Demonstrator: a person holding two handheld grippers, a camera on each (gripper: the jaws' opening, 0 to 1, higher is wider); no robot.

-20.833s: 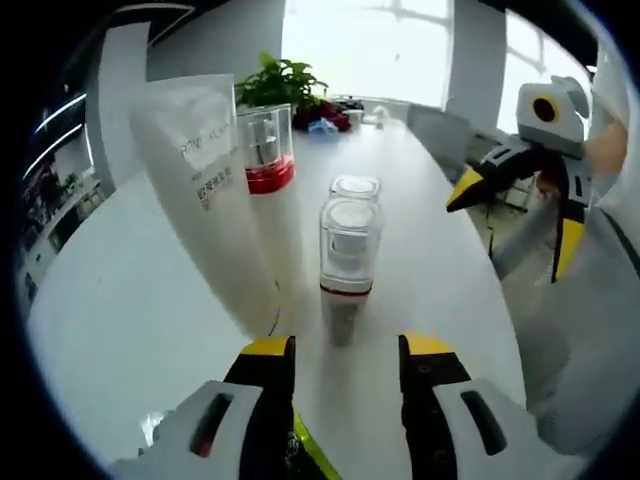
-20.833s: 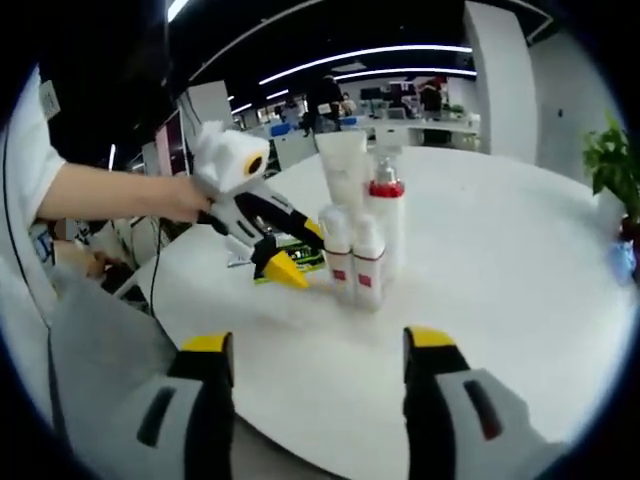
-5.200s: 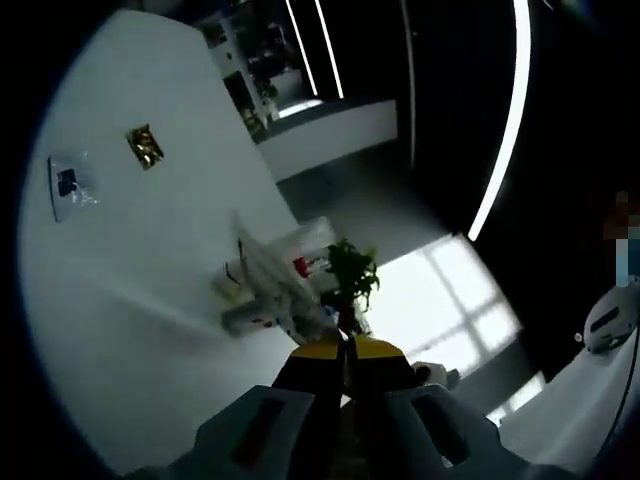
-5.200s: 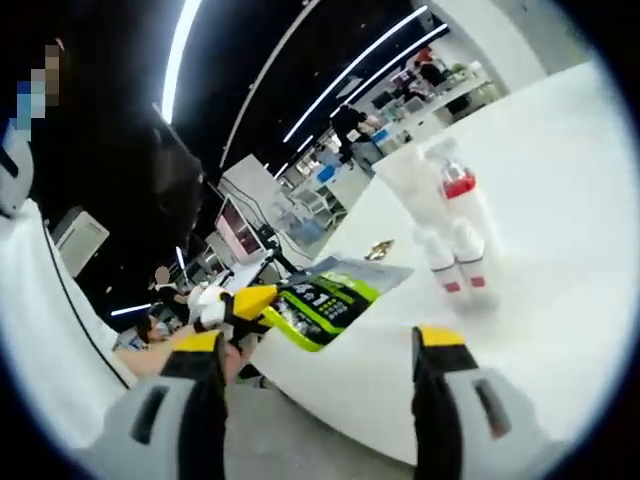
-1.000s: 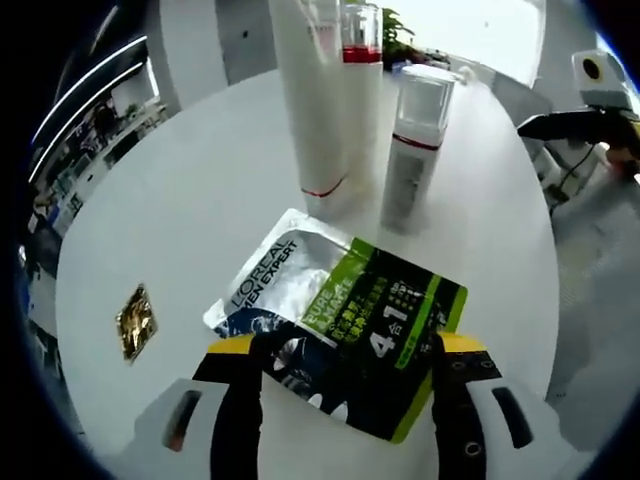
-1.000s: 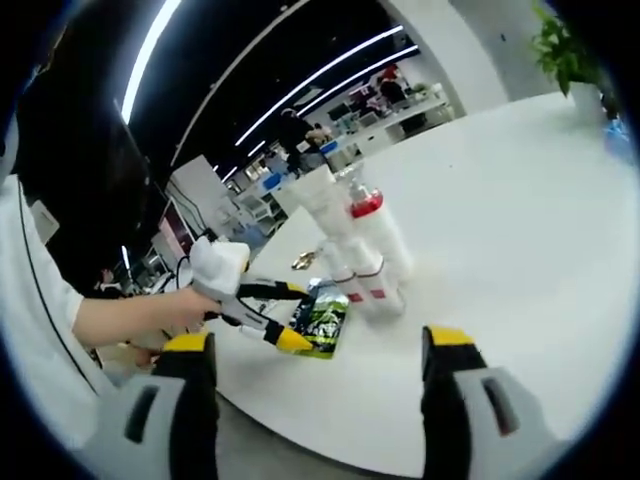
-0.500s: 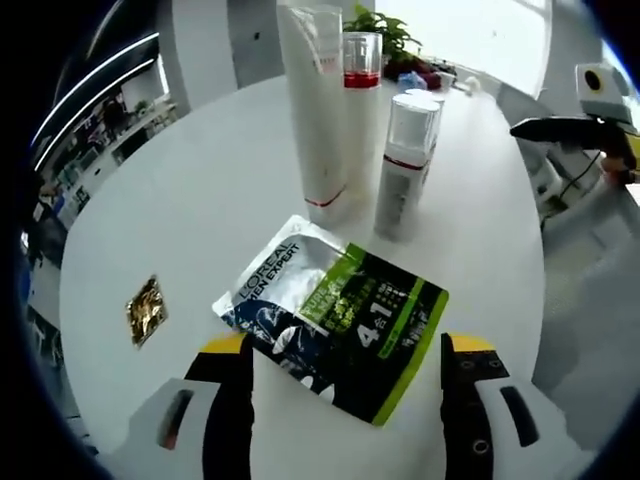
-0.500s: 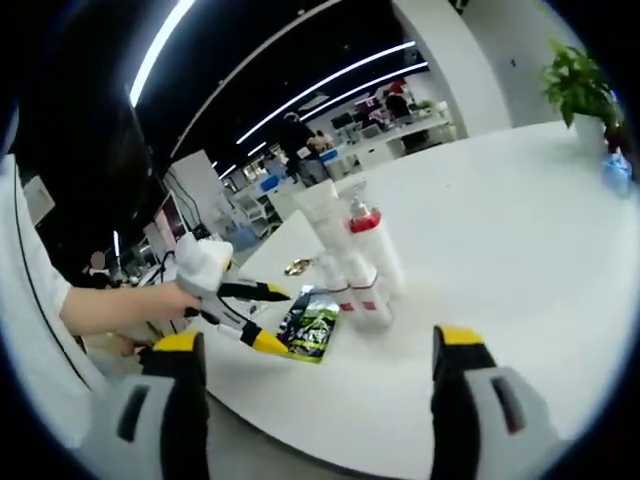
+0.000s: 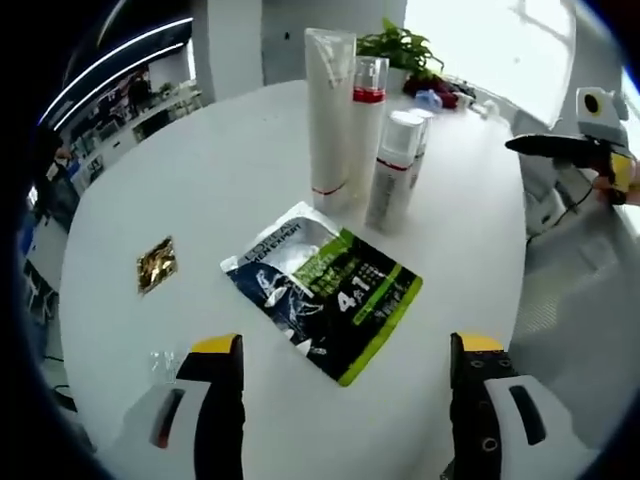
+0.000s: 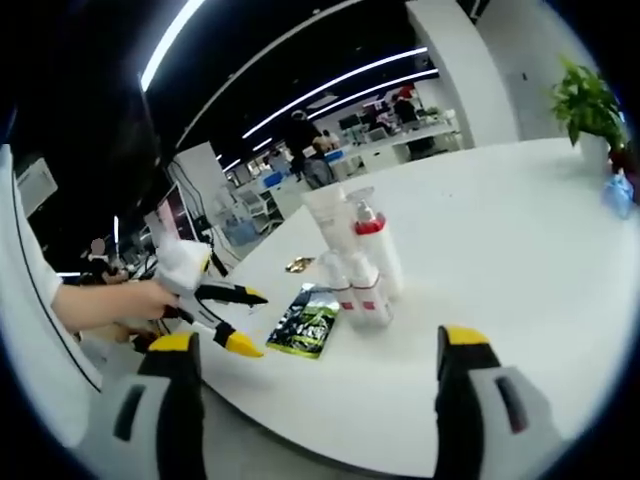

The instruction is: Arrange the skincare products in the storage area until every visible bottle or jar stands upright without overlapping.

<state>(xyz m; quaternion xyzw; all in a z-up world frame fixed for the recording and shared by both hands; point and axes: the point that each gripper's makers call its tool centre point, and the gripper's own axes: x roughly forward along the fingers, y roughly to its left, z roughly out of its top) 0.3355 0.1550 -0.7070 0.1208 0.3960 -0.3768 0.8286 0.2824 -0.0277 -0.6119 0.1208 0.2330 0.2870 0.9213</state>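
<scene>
Several skincare products stand upright in a tight group on the round white table (image 9: 180, 190): a tall white tube (image 9: 328, 120), a bottle with a red band and clear cap (image 9: 366, 125), and two small pump bottles (image 9: 396, 170). A black and green sachet (image 9: 325, 290) lies flat in front of them. My left gripper (image 9: 345, 350) hovers open above and short of the sachet, holding nothing. In the right gripper view the same group (image 10: 356, 262) and sachet (image 10: 308, 322) sit mid-table. My right gripper (image 10: 318, 345) is open and empty, well back from them. A hand holds the left gripper (image 10: 250, 322) near the sachet.
A small gold foil packet (image 9: 157, 265) lies left of the sachet, and a clear wrapper (image 9: 160, 365) sits near the table's near edge. A potted plant (image 9: 405, 50) and small items stand at the far side. The right gripper (image 9: 570, 148) hangs beyond the table's right edge.
My left gripper has drawn back and up from the sachet, which stays flat on the table. The right gripper view has shifted only slightly.
</scene>
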